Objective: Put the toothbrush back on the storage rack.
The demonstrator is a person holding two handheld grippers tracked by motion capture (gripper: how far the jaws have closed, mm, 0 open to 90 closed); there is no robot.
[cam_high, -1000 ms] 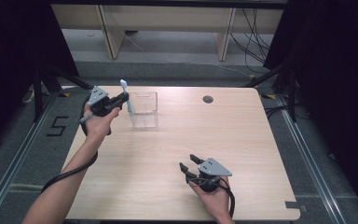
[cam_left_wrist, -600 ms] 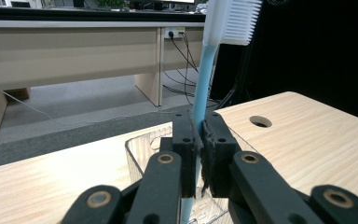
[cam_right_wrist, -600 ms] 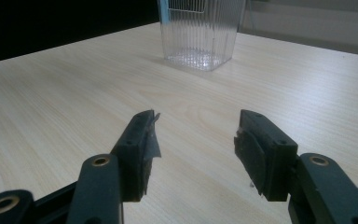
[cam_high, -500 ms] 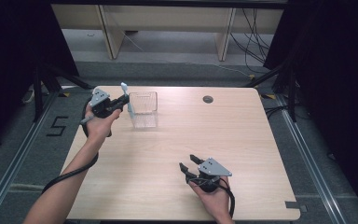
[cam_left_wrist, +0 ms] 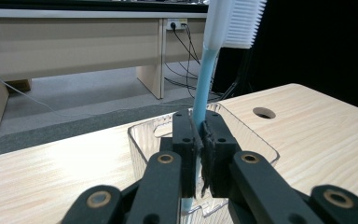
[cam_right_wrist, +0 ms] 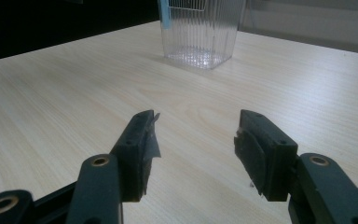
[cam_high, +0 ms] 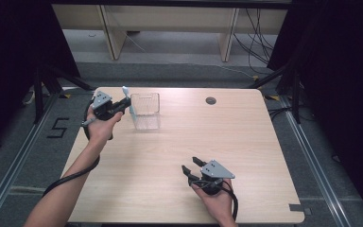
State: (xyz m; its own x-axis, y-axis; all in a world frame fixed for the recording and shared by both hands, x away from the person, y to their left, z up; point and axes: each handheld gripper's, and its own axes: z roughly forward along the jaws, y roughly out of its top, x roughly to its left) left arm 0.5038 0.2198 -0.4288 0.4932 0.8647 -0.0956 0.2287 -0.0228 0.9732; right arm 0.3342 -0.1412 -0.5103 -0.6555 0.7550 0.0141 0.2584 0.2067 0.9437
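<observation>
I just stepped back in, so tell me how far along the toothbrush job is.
Done: the left hand-held gripper is shut on the blue toothbrush handle, bristle head up. In hand: the brush hangs at the near rim of the clear plastic container, its lower end seemingly just inside. Left: probably lowering it in and letting go. The right hand-held gripper rests open on the wooden table, holding nothing.

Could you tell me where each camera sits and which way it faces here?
High view: above the near side, looking down on the table; both forearms show.
Left gripper view: along the left gripper, clamping a toothbrush by the clear container.
Right gripper view: along the open right gripper.
All views share the container.
</observation>
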